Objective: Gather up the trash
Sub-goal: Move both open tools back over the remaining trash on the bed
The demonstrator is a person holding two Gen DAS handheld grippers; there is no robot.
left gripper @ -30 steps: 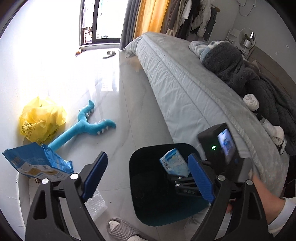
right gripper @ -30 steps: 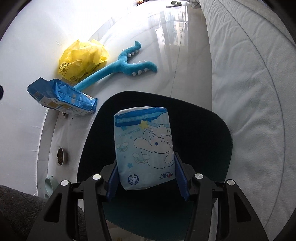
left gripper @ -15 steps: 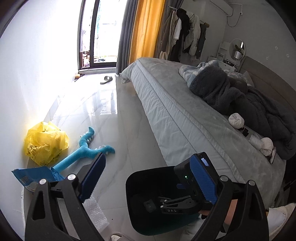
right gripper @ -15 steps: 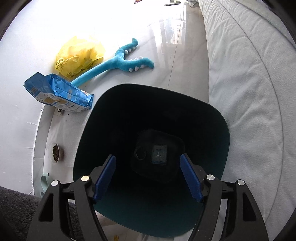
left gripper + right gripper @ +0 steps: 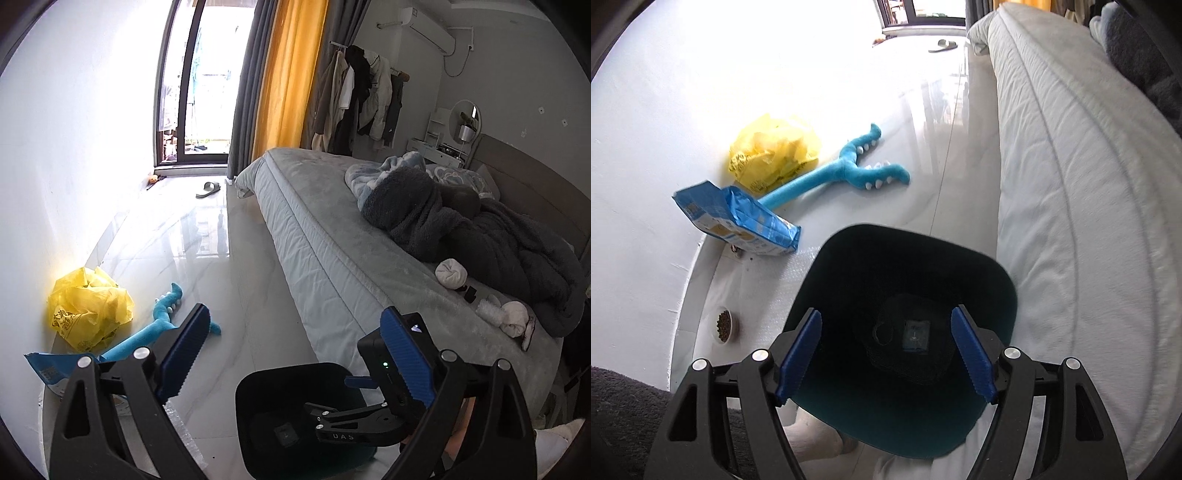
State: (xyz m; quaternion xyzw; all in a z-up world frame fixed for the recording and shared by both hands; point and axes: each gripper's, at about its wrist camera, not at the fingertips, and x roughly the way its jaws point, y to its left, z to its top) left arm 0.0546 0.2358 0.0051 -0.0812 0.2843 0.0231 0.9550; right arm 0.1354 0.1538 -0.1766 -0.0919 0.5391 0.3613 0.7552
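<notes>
Home bedroom. Large bed (image 5: 332, 236) with grey quilted cover, rumpled dark fleece blanket (image 5: 480, 236) piled on it, padded headboard (image 5: 535, 184) far right. Coats on a wall rack (image 5: 362, 99), yellow curtain (image 5: 291, 74) beside a glass balcony door (image 5: 199, 85), air conditioner (image 5: 424, 29) high on the wall, round mirror (image 5: 465, 118) on a small dresser. Glossy tiled floor (image 5: 236, 266) with a slipper (image 5: 208, 189), blue plush toy (image 5: 846, 173), yellow plastic bag (image 5: 774, 153), pet food bowl (image 5: 724, 325), dark trash bin (image 5: 905, 325) beside the bed.
</notes>
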